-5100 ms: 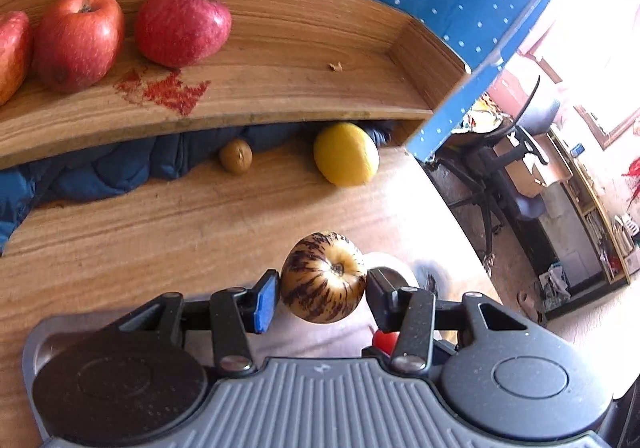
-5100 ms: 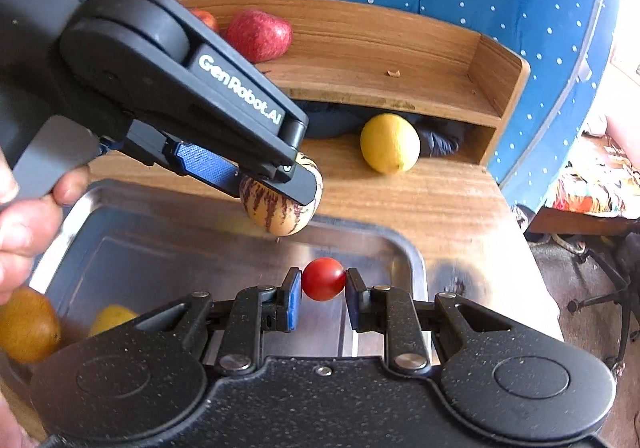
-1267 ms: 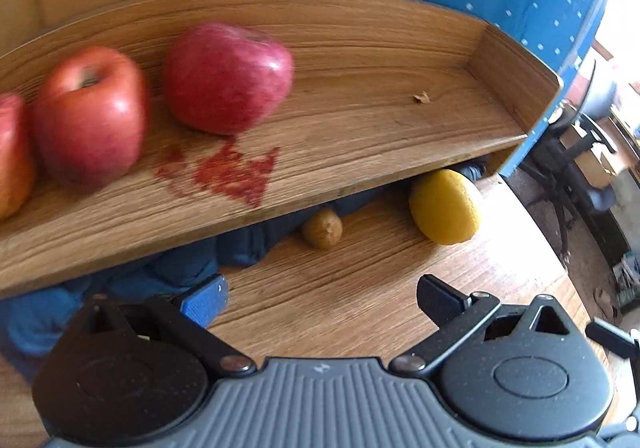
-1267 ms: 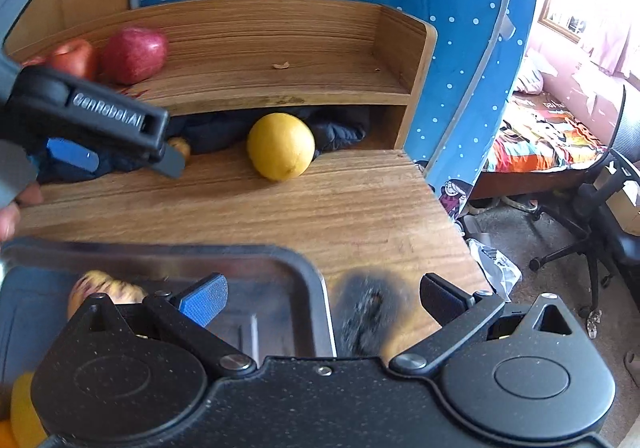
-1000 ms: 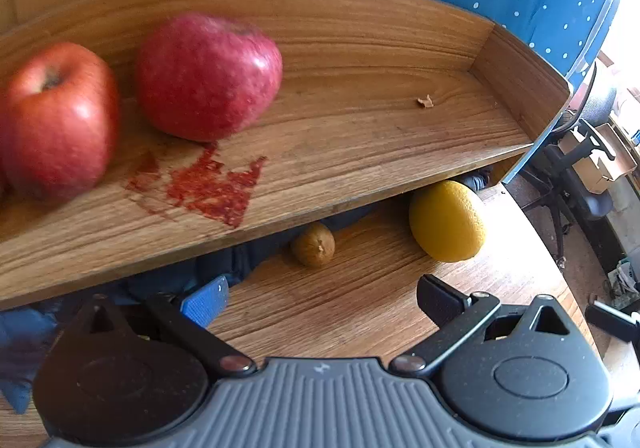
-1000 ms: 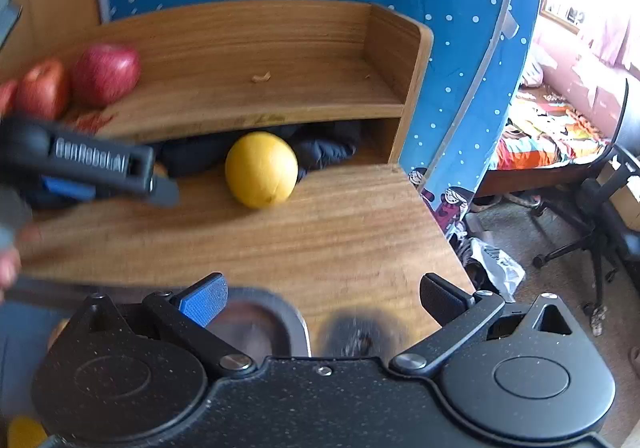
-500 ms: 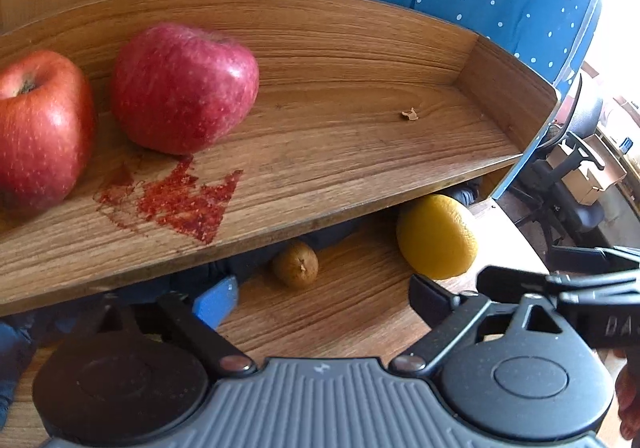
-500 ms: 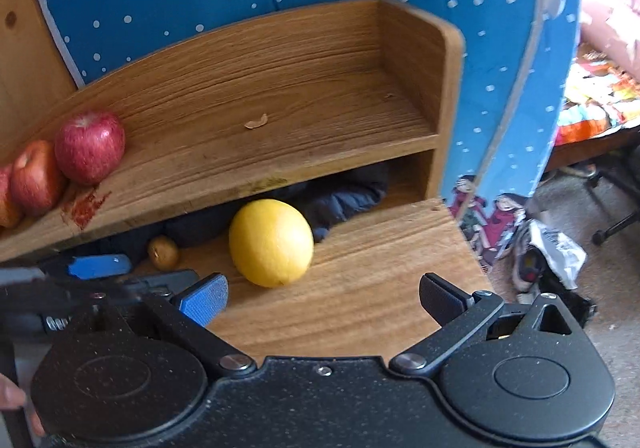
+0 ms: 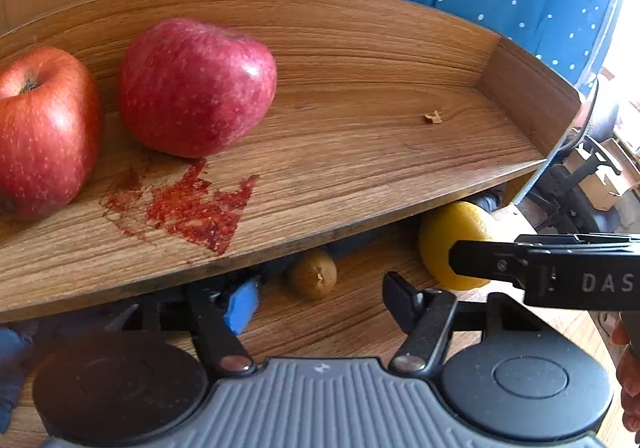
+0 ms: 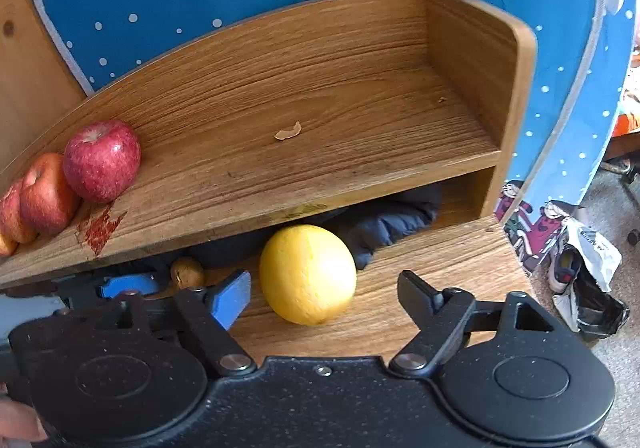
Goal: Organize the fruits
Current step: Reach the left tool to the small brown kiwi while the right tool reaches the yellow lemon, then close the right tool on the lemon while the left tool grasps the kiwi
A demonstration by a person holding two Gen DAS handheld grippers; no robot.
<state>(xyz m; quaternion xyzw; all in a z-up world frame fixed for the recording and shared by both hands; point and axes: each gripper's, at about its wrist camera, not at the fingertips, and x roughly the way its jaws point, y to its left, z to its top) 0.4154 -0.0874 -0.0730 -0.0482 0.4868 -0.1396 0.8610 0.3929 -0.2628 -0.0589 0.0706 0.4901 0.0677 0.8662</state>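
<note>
A small brown kiwi (image 9: 313, 277) lies on the desk under the wooden shelf (image 9: 360, 151), just ahead of my open left gripper (image 9: 320, 298), between its spread fingers. Beside it to the right sits a yellow citrus fruit (image 10: 307, 274). My right gripper (image 10: 324, 298) stands open around the near side of that fruit without touching it. In the left wrist view one black finger of the right gripper (image 9: 520, 268) crosses in front of the yellow fruit (image 9: 448, 244). Red apples (image 9: 196, 87) rest on the shelf's left part.
A red stain (image 9: 188, 207) marks the shelf board below the apples. Dark blue cloth (image 10: 384, 224) is stuffed under the shelf behind the fruit. The desk's right edge (image 10: 516, 268) drops to the floor, with a bag and shoe there. A polka-dot blue fabric stands behind.
Both grippers let go of the striped fruit and the tomato, left the metal tray and moved forward to the shelf. The left fingers have narrowed around the kiwi; the right closes in on the yellow fruit.
</note>
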